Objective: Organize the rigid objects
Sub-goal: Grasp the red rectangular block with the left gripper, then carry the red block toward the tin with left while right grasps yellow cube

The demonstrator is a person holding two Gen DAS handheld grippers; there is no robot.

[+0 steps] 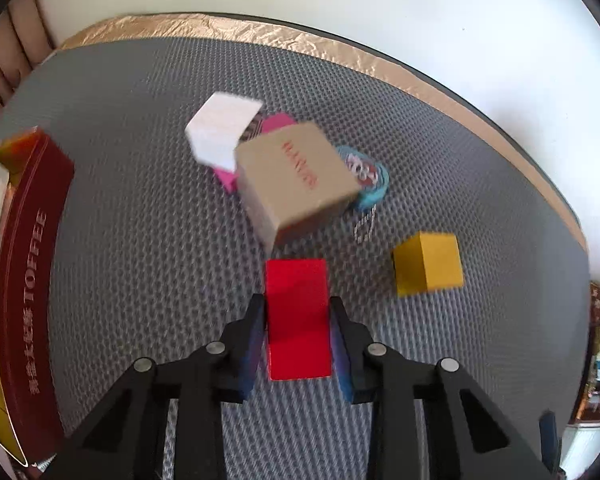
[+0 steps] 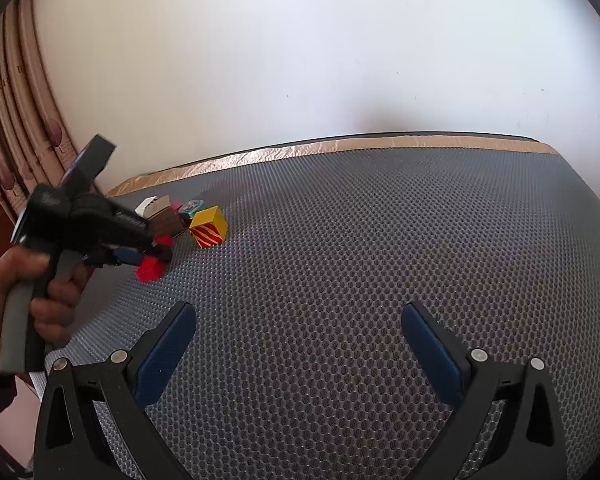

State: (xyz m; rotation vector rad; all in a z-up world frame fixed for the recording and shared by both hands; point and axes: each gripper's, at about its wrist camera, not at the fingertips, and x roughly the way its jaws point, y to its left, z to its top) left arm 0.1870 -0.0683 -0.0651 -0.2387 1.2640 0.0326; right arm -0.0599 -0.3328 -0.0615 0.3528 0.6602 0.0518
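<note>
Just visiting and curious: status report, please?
Left gripper clamped on red block. Right gripper open, empty. Cardboard box just ahead; yellow cube beside.

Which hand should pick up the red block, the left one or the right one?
Left. The left gripper already has the flat red rectangular block between its fingers, pads on its sides. The right gripper hangs open over bare grey mat, well away.

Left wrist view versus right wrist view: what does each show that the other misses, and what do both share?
Only the left wrist view shows the dark red toffee tin and the red block framed close between the left tongs.

Only the right wrist view shows the hand holding that tool, the yellow cube's striped face, and the open, empty right tongs.

Both show the grey mat, brown box and white box.
</note>
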